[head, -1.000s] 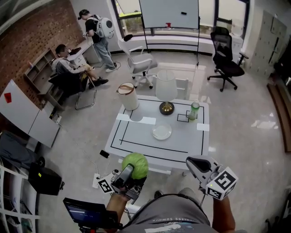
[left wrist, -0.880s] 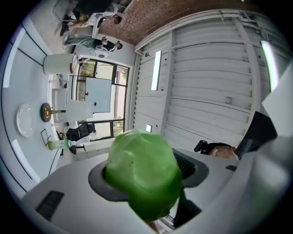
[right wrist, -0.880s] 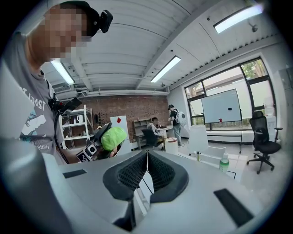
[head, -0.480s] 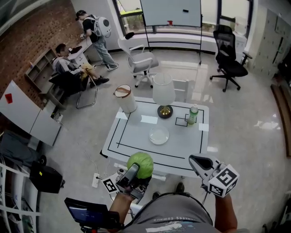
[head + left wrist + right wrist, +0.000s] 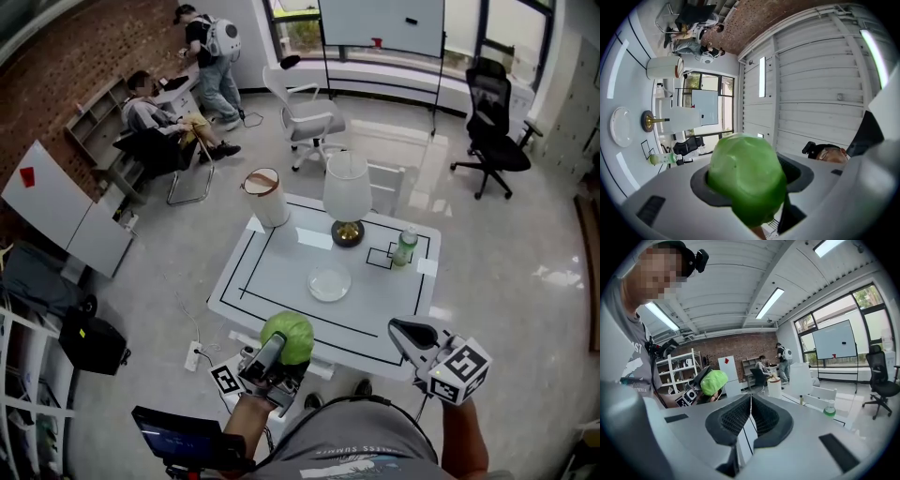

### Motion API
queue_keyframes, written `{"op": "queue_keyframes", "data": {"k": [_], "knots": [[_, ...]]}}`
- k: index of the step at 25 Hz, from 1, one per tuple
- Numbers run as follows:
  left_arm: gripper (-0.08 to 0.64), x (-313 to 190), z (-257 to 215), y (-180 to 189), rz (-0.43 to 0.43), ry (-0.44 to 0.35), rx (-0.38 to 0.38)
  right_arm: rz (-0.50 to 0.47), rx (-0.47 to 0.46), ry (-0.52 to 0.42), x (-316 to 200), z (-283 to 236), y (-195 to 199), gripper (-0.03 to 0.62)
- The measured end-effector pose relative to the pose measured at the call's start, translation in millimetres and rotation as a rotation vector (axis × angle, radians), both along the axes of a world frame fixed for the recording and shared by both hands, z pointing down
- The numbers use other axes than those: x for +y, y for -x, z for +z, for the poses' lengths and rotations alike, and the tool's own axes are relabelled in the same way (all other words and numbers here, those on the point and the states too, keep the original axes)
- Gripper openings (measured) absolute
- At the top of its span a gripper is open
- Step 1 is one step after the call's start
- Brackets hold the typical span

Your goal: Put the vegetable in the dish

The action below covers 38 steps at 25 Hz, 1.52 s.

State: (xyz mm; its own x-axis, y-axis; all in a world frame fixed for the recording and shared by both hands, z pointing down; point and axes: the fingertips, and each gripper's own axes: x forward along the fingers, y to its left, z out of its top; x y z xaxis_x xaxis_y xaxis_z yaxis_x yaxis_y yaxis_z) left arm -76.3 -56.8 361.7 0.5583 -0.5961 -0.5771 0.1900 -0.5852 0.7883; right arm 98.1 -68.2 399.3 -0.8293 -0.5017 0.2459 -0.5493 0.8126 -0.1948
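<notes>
Pale polished floor lies open round a white desk (image 5: 272,277), widest toward 3 o'clock, while at 9 o'clock the floor is taken up by a power strip (image 5: 192,356) and its cable, a black box and shelving along the brick wall. A black line runs just inside the desk's edges, and the clear dish (image 5: 329,282) sits within it near the middle, with bare top on every side. From the dish, a lamp (image 5: 347,192) stands at 12 o'clock, a green bottle (image 5: 404,247) at 2 o'clock by the far right corner, and a white canister (image 5: 266,197) at 11 o'clock on the far left corner. The left claw (image 5: 274,352) is clenched on the vegetable (image 5: 288,337), a round green cabbage held up off the desk, showing over the near edge at the dish's 7 o'clock and well apart from it. The right claw (image 5: 750,404) is closed with nothing between its jaws and hangs off the desk's near right corner, at 5 o'clock from the dish. Beyond the far edge, a white chair (image 5: 309,117) and a black chair (image 5: 494,141) stand on the floor before a whiteboard (image 5: 380,23).
</notes>
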Motion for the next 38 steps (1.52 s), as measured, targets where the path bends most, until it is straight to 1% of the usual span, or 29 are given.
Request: {"op": "queue_keyframes", "data": {"k": [5,8,10,13,16,19,25,33,38], "knots": [[0.282,-10,0,-2,-0.041,0.015,-0.009,-0.034,-0.007,0.022,-16,4,3,0.008],[0.282,-10,5,-2,-0.054,0.031,-0.007,-0.058,0.000,0.043,-21,13,7,0.008],[0.283,-11,13,-3,-0.052,0.050,-0.005,-0.056,0.006,0.060,-27,22,7,0.008],[0.282,-19,28,5,-0.039,0.078,-0.018,-0.044,0.002,0.082,-35,29,15,0.008],[0.282,-34,33,19,-0.018,0.093,-0.033,-0.033,-0.001,0.088,-40,25,32,0.008],[0.282,-48,30,27,0.009,0.086,-0.031,-0.024,0.010,0.075,-47,19,43,0.008],[0.282,-73,27,33,0.079,0.071,-0.043,0.041,0.006,0.081,-64,19,54,0.008],[0.282,-98,30,52,0.123,0.072,-0.053,0.116,-0.003,0.094,-79,28,62,0.008],[0.282,-112,37,55,0.163,0.081,-0.056,0.146,-0.020,0.091,-87,30,70,0.008]]}}
